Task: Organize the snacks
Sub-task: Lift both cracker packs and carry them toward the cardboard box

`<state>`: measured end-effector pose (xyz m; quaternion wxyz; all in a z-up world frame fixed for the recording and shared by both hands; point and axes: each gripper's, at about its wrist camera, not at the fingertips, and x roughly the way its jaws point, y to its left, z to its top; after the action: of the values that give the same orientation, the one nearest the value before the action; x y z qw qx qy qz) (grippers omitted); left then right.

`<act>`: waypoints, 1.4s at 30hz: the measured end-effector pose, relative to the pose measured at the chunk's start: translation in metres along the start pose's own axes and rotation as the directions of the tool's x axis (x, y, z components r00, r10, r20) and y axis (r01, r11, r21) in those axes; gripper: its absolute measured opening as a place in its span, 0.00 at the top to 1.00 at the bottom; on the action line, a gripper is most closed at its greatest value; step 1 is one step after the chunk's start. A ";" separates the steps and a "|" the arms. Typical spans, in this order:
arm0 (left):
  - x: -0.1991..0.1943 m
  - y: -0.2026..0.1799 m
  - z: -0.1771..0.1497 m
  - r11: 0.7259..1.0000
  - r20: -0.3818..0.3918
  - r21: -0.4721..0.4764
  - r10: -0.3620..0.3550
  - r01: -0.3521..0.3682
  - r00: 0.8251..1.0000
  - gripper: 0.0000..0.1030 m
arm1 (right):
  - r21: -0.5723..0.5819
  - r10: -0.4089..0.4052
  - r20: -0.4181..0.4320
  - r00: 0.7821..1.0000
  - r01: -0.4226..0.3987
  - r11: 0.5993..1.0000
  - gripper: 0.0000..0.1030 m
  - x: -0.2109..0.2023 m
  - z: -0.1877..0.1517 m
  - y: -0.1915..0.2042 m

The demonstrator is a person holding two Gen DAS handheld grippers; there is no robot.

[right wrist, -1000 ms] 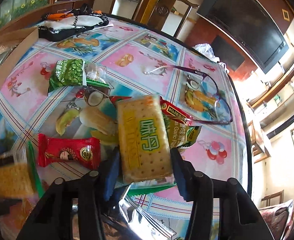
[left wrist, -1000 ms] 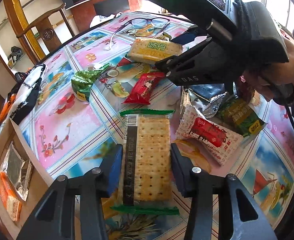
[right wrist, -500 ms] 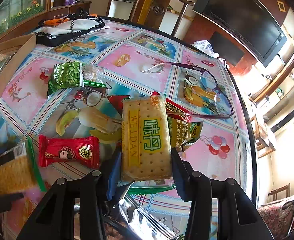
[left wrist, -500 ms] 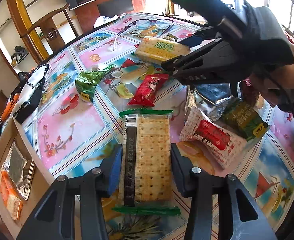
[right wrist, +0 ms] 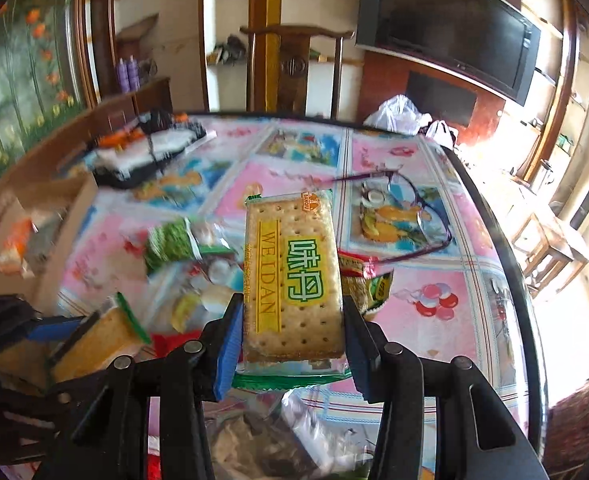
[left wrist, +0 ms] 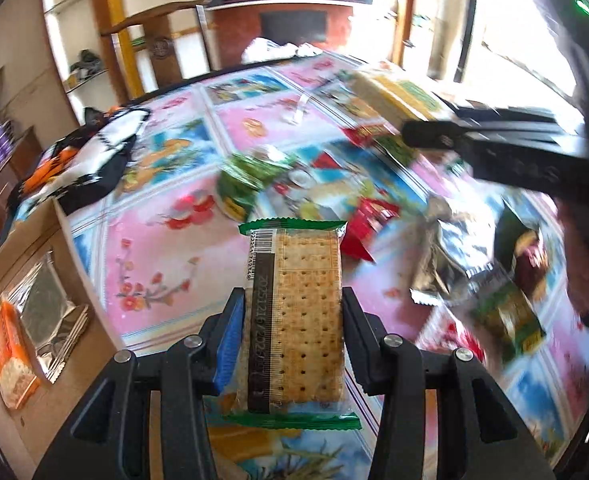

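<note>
Left wrist view: left gripper (left wrist: pixel 290 330) tilts downward, clamping a cracker pack (left wrist: pixel 294 316); right gripper (right wrist: pixel 290 330) clamps another.

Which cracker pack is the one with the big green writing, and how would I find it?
Start at the round table with the pink and blue picture cloth. Above it, the right gripper holds up a cracker pack between its blue pads. Its front shows bold green characters and the word WEIDAN on a yellow stripe, whereas the other cracker pack, in the left gripper, shows a barcode and a dark strip.
</note>
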<state>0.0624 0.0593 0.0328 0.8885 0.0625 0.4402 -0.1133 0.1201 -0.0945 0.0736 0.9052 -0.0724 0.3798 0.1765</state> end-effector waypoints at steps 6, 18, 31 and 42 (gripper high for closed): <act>-0.012 0.007 0.006 0.999 0.071 -0.049 -0.007 0.011 0.997 0.56 | 0.060 0.093 0.023 0.995 -0.094 0.994 0.52 -0.009 -0.001 0.010; -0.035 0.044 0.010 0.979 0.120 -0.206 0.014 0.011 0.993 0.56 | 0.016 0.135 0.021 0.991 -0.135 0.991 0.52 -0.012 -0.007 0.035; -0.052 0.094 0.007 0.941 0.119 -0.332 0.116 -0.070 0.986 0.56 | 0.018 0.252 0.003 0.968 -0.252 0.967 0.52 -0.015 -0.010 0.068; -0.062 0.141 -0.002 0.890 0.101 -0.442 0.176 -0.114 0.979 0.56 | -0.030 0.348 -0.037 0.937 -0.349 0.937 0.52 -0.015 -0.016 0.125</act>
<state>0.0600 0.2049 0.0827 0.9144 -0.1122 0.3856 0.0504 0.0533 0.0132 0.0733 0.8522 -0.0233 0.3973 0.3397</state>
